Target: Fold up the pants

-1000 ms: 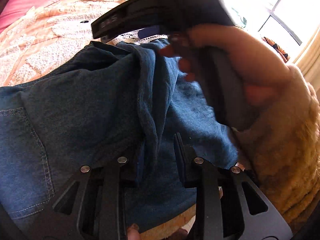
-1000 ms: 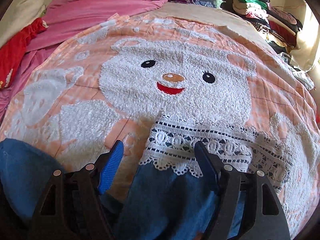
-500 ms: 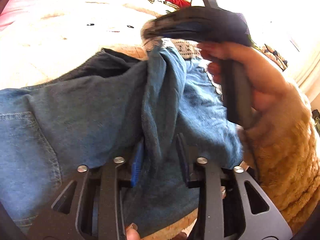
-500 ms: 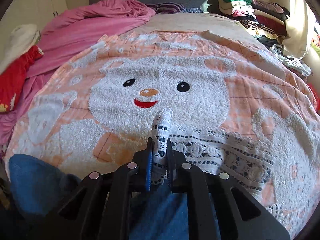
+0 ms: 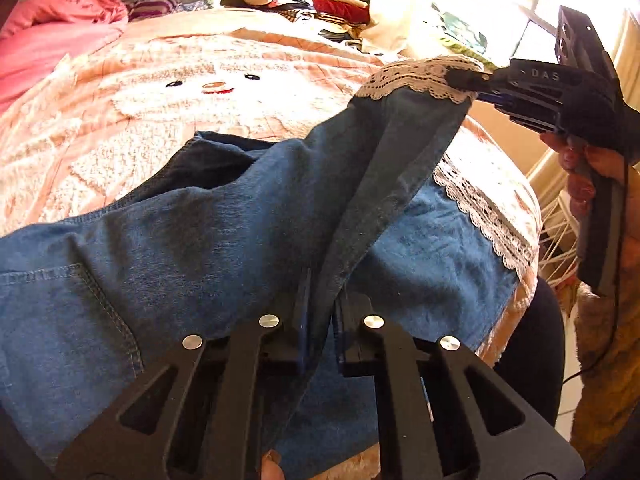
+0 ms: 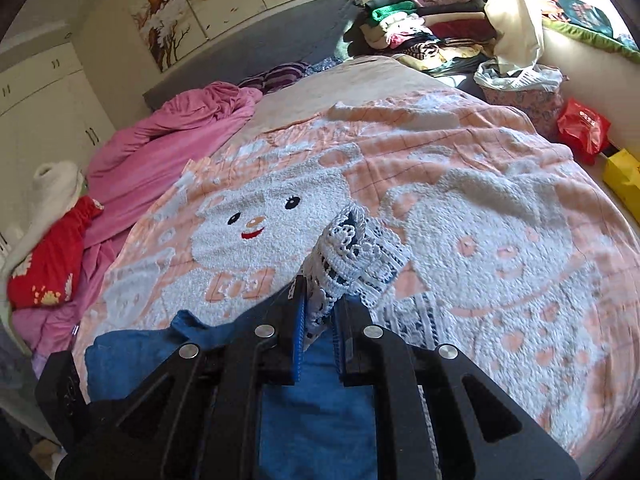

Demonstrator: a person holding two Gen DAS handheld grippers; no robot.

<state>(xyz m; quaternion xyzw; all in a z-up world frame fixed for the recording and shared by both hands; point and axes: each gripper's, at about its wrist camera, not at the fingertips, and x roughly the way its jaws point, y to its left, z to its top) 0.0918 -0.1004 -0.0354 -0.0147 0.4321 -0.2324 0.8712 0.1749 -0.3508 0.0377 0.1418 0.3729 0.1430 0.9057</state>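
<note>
Blue denim pants [image 5: 200,240] with white lace hems lie on the bed's orange bear blanket [image 5: 120,120]. My left gripper [image 5: 322,280] is shut on a raised fold of denim along the upper leg's edge. My right gripper [image 5: 464,78] [image 6: 320,292] is shut on that leg's lace hem [image 5: 416,76] [image 6: 356,252] and holds it up off the bed, so the leg stretches taut between the two grippers. The other leg lies flat beneath, its lace hem [image 5: 484,216] near the bed's edge. A hand [image 5: 580,160] grips the right gripper's handle.
A pink duvet [image 6: 168,140] and a red cloth [image 6: 52,256] lie at the bed's left side. A pile of folded clothes [image 6: 420,24] sits at the far right. A red bag [image 6: 584,128] and a yellow thing [image 6: 624,176] stand beside the bed on the right.
My right gripper closed on the lace hem, then carried it up and to the right, pulling the leg taut. My left gripper's jaws closed on the denim fold.
</note>
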